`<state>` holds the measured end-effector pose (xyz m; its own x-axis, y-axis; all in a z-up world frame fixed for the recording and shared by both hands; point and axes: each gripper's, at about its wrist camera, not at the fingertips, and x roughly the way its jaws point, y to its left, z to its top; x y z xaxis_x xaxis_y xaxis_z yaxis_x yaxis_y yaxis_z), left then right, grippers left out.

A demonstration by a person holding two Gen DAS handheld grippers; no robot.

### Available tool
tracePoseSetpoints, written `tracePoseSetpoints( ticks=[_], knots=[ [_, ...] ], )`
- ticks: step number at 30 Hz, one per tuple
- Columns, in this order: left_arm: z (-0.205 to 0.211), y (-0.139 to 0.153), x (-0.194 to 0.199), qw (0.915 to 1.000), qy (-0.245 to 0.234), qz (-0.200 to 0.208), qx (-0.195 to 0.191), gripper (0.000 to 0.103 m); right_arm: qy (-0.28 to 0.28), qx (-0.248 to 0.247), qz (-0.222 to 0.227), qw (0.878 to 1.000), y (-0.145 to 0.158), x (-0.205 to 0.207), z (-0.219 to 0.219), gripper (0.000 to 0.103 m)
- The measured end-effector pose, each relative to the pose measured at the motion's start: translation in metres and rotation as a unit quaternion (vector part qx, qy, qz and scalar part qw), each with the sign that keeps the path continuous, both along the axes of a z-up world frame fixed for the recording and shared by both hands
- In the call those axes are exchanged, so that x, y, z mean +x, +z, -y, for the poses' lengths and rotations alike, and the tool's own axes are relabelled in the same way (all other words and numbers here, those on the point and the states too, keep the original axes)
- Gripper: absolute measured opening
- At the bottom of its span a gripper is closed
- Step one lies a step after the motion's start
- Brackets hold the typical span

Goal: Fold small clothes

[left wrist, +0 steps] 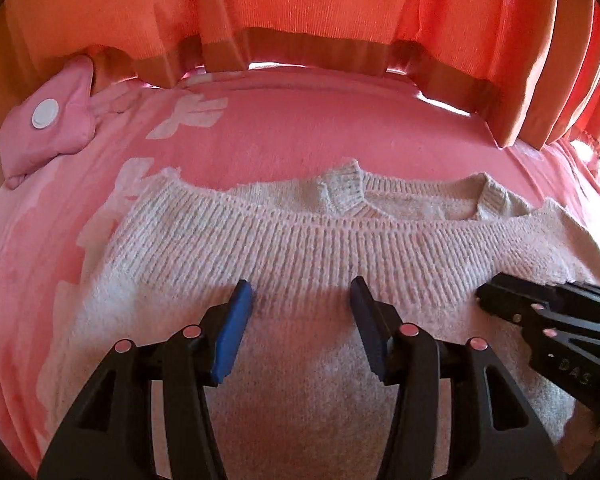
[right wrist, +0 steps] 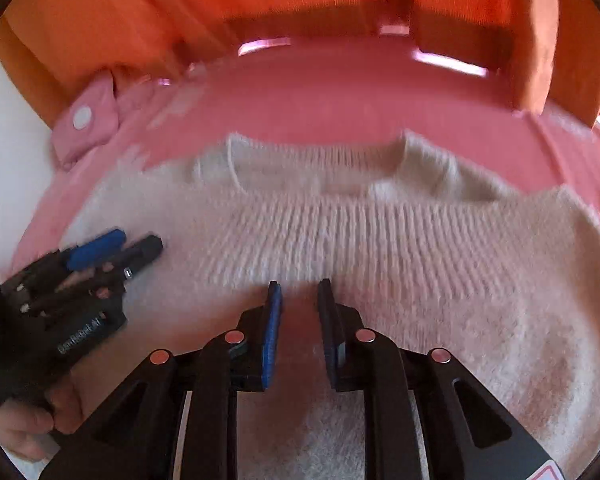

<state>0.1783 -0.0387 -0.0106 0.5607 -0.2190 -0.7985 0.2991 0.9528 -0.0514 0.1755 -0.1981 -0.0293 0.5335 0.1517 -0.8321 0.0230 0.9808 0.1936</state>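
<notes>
Garment: a cream knitted sweater (left wrist: 300, 264), fuzzy in texture, lies folded on a pink bed cover (left wrist: 300, 132).
Fold state: the lower half lies doubled over the upper half; the ribbed hem band (left wrist: 320, 240) runs side to side across the middle, just short of the neckline.
Neckline: the ribbed collar (left wrist: 346, 188) shows beyond the hem band, with its two ends raised slightly.
Surface: the folded top layer lies mostly flat; the right corner rises to a small point.
Position: the sweater fills the near part of the cover, with bare pink cloth beyond the collar.
Left gripper (left wrist: 302, 292): jaws stand moderately apart above the knit, just short of the hem band; nothing is held between the blue pads.
Right gripper (right wrist: 298, 290): jaws stand narrowly apart over the same layer; no fabric is gripped. The right wrist view is blurred.
Surroundings: an orange curtain (left wrist: 340, 8) hangs behind the bed; a pink cushion (left wrist: 48, 128) with a white button lies at the far left.
Operator: a hand (right wrist: 32, 420) holds the left gripper's handle.
</notes>
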Motion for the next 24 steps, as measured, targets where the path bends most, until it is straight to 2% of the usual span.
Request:
tracePoseSetpoints(
  ticks=[3,6,7,8,10,13,15,17,19,20,22,24],
  knots=[
    [-0.001,0.000,0.000,1.0000,0.001,0.000,0.001,0.049,-0.007,0.033,0.021,0.999,0.008,-0.006,0.002,0.018],
    [0.001,-0.001,-0.001,1.0000,0.000,0.002,0.006,0.050,-0.004,0.004,-0.019,1.000,-0.012,0.007,-0.006,0.020],
    [0.001,-0.001,0.000,1.0000,0.001,0.003,0.008,0.050,-0.003,-0.005,-0.010,1.000,-0.011,0.007,-0.008,0.020],
    [0.001,0.000,-0.001,1.0000,0.001,0.005,0.006,0.050,-0.001,-0.014,-0.009,1.000,-0.007,0.008,-0.010,0.020],
    [-0.005,0.005,-0.001,0.9999,0.003,0.008,-0.009,0.050,-0.010,0.001,0.012,1.000,0.008,0.003,-0.002,0.020],
    [-0.025,0.014,0.008,0.9990,0.032,0.017,-0.025,0.050,-0.054,-0.006,0.044,0.998,0.029,-0.001,0.028,0.022],
    [-0.043,0.014,0.019,0.9974,0.064,0.016,-0.030,0.052,-0.118,-0.011,0.051,0.992,0.036,-0.004,0.072,0.036],
    [-0.065,0.013,0.033,0.9941,0.097,0.010,-0.049,0.054,-0.192,-0.028,0.054,0.979,0.036,-0.010,0.119,0.055],
    [-0.089,0.010,0.050,0.9888,0.125,-0.005,-0.081,0.060,-0.246,-0.043,0.041,0.967,0.026,-0.013,0.157,0.062],
    [-0.095,0.008,0.056,0.9874,0.129,-0.012,-0.091,0.064,-0.254,-0.034,0.029,0.966,0.018,-0.014,0.169,0.063],
    [-0.106,-0.003,0.066,0.9832,0.131,-0.033,-0.123,0.063,-0.257,0.002,-0.001,0.966,-0.001,-0.011,0.188,0.063],
    [-0.108,-0.010,0.070,0.9798,0.128,-0.040,-0.148,0.048,-0.249,0.013,-0.012,0.968,-0.014,-0.007,0.193,0.046]
  ],
)
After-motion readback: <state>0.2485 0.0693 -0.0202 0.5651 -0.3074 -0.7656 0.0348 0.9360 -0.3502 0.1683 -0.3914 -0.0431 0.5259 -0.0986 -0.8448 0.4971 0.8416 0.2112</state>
